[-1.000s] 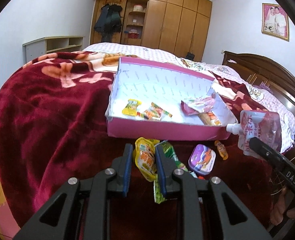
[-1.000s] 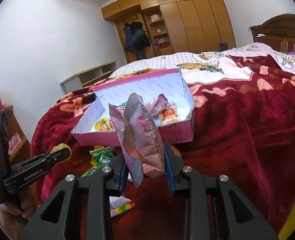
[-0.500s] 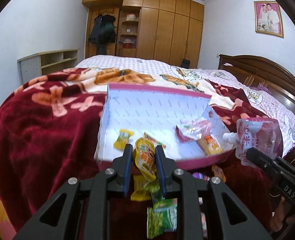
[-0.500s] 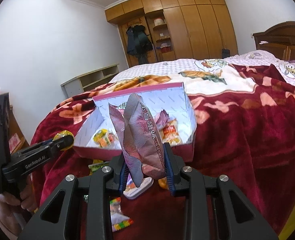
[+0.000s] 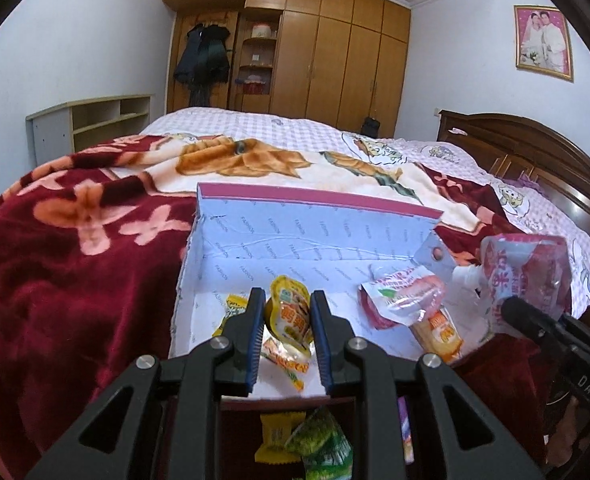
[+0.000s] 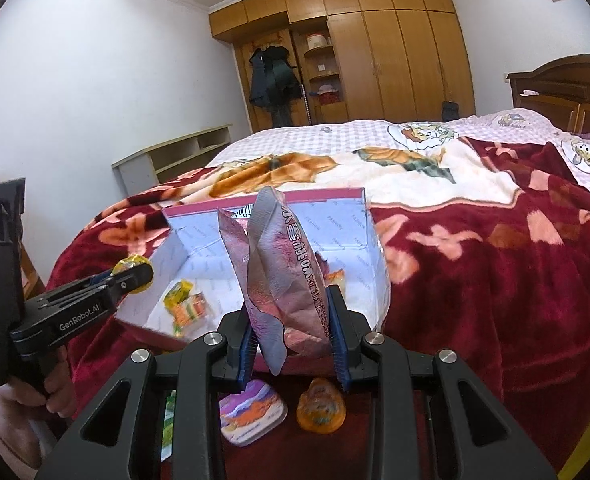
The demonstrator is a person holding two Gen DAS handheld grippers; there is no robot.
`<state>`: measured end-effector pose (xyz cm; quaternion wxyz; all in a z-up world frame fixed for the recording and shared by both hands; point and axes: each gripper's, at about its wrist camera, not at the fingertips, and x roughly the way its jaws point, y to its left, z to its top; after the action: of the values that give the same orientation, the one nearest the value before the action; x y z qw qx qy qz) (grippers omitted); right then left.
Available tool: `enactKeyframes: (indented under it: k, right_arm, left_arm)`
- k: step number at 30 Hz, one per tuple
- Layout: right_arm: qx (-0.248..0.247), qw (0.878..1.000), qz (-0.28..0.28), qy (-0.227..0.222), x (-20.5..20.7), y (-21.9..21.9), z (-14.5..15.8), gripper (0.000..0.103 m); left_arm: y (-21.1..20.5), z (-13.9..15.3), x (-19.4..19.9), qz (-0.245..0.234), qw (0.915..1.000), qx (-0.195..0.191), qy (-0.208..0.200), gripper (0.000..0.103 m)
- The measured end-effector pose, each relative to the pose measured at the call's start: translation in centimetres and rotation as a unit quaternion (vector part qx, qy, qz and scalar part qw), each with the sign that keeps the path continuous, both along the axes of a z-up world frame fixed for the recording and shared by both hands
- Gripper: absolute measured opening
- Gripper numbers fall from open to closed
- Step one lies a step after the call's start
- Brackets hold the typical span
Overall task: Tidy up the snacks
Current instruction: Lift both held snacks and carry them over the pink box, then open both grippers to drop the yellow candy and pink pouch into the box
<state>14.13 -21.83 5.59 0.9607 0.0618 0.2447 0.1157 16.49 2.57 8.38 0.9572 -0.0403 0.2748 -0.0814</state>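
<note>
A pink-edged box (image 5: 295, 236) with a pale printed lining lies open on the red blanket. My left gripper (image 5: 286, 300) is shut on a yellow snack packet (image 5: 291, 318), which hangs over the near part of the box floor. In the right wrist view my right gripper (image 6: 291, 308) is shut on a crumpled pink spouted pouch (image 6: 291, 276), held upright just before the box's (image 6: 335, 220) near wall. The left gripper (image 6: 135, 276) shows there at the box's left corner. Inside the box lie a pink pouch (image 5: 403, 296), an orange packet (image 5: 439, 328) and small yellow sweets (image 5: 235, 306).
On the blanket before the box lie a purple-and-white packet (image 6: 251, 412), an orange jelly cup (image 6: 321, 404), and yellow (image 5: 279, 436) and green packets (image 5: 323, 448). A person's hand (image 6: 23, 408) holds the left gripper's handle. A wooden headboard (image 5: 535, 148) stands at right.
Both grippers have moved forward and a little up towards the box, each still holding its snack. The yellow packet now hangs over the box's floor instead of over the blanket.
</note>
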Motion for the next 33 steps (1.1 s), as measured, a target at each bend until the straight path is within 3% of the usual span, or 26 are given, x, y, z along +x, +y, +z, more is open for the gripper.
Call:
enactKeyframes:
  k: [16,33]
  right_arm:
    - [-0.031,0.999,-0.018,0.023,6.3,0.0,-0.8,0.032]
    - [-0.041,0.996,-0.029,0.07,10.1,0.0,-3.6,0.032]
  left_arm:
    - [0.7,-2.7,5.5,0.019,0.9991,0.013,0.035,0.024]
    - [0.0,-4.0,6.6,0.028,0.9975,0.041,0.05,0.027]
